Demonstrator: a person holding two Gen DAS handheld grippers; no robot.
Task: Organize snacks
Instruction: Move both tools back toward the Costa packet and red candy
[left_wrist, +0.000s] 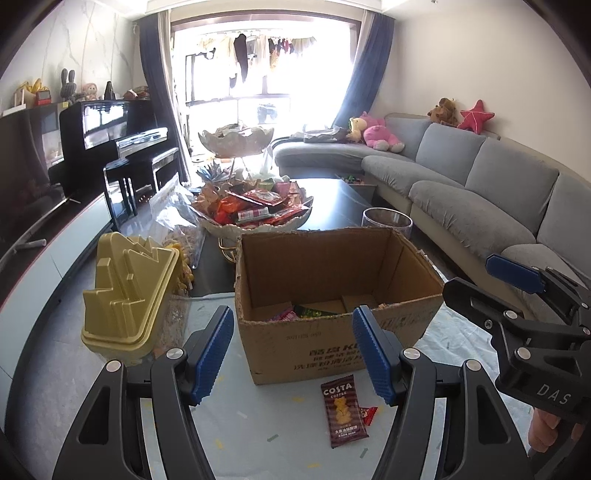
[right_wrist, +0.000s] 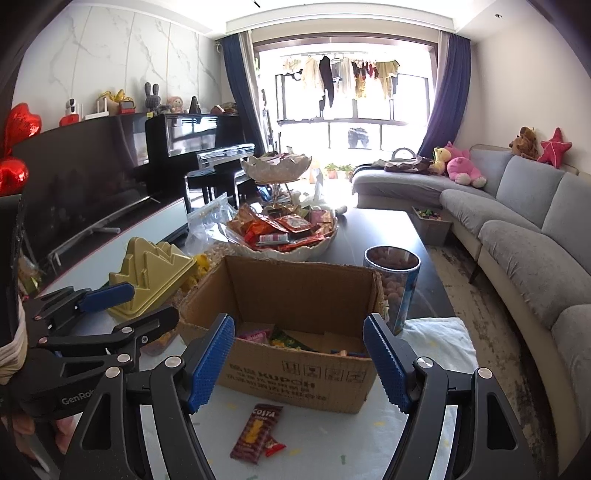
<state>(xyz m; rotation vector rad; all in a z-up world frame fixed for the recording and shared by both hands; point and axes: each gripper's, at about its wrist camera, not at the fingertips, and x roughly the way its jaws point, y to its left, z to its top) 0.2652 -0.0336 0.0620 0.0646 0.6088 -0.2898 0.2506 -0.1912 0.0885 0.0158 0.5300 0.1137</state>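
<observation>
Left hand-held gripper (left_wrist: 295, 354): fingers apart, nothing between. Just below, brown Costa biscuit packet (left_wrist: 343, 415) flat on the table (left_wrist: 258, 435), touching a small red wrapper (left_wrist: 369, 412), just in front of the cardboard box (left_wrist: 332, 347). Probably light, crinkly, slippery, crushable; best pinched gently across the short sides. Right hand-held gripper (right_wrist: 299, 365): likewise apart, empty.

- The box (left_wrist: 332, 343) was matt brown cardboard with rough, torn edges.
- The packet (left_wrist: 343, 415) was glossy foil.
- The lid (left_wrist: 125, 295) was smooth yellow plastic.
</observation>
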